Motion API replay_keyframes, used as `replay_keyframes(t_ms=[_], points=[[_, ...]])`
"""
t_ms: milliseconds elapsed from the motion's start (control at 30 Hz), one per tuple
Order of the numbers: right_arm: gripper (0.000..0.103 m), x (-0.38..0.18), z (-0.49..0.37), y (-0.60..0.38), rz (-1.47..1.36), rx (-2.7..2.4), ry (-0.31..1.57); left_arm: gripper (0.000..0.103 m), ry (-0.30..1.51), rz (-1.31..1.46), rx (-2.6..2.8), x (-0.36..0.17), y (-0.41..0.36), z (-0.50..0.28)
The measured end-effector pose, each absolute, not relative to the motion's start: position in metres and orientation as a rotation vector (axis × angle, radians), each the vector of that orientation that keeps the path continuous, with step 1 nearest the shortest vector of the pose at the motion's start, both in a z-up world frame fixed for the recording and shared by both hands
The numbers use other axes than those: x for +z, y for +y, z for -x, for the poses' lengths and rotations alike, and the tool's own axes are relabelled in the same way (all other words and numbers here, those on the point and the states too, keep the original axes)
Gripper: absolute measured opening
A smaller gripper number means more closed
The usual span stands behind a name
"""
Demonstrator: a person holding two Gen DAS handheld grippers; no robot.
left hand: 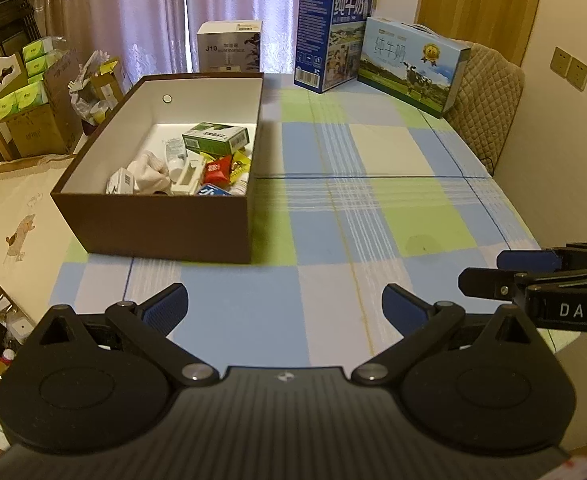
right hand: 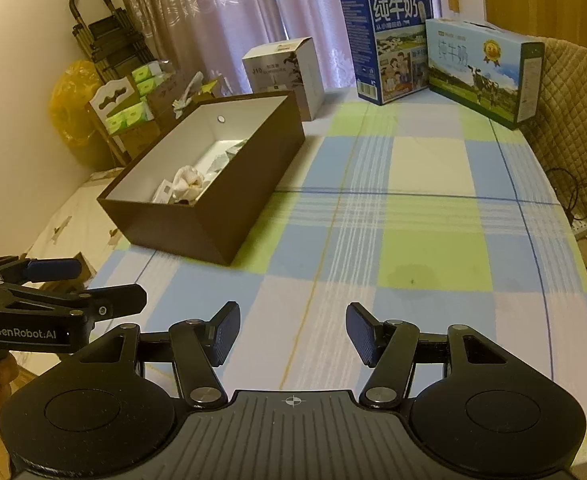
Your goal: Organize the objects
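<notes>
A brown open box with white inner walls stands on the left of the checked tablecloth. Inside lie several small items: a green carton, a red packet, a crumpled white cloth. My left gripper hovers over the near table, jaws wide apart and empty. My right gripper also stands open with nothing between its pads. Each gripper shows at the edge of the other's view: the right gripper at the right edge, the left gripper at the left edge.
Two milk cartons, a tall blue one and a light blue one, stand at the far end beside a white product box. A padded chair is at the right. Cardboard boxes and clutter fill the left floor.
</notes>
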State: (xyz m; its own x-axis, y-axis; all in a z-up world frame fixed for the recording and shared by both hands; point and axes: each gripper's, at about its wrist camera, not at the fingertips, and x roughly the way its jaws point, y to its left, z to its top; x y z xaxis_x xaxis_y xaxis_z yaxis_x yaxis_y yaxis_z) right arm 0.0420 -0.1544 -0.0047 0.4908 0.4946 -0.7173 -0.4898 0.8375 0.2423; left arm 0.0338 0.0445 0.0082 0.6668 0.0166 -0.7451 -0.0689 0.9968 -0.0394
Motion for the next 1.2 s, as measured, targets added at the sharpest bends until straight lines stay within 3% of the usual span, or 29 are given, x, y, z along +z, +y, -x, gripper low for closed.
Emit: replay_keyframes(t_ms=[1200], points=[[0.056, -0.007, 0.000, -0.180, -0.006, 0.599, 0.866, 0.102, 0.843, 0.062, 0.062, 0.006, 0.019, 0.012]])
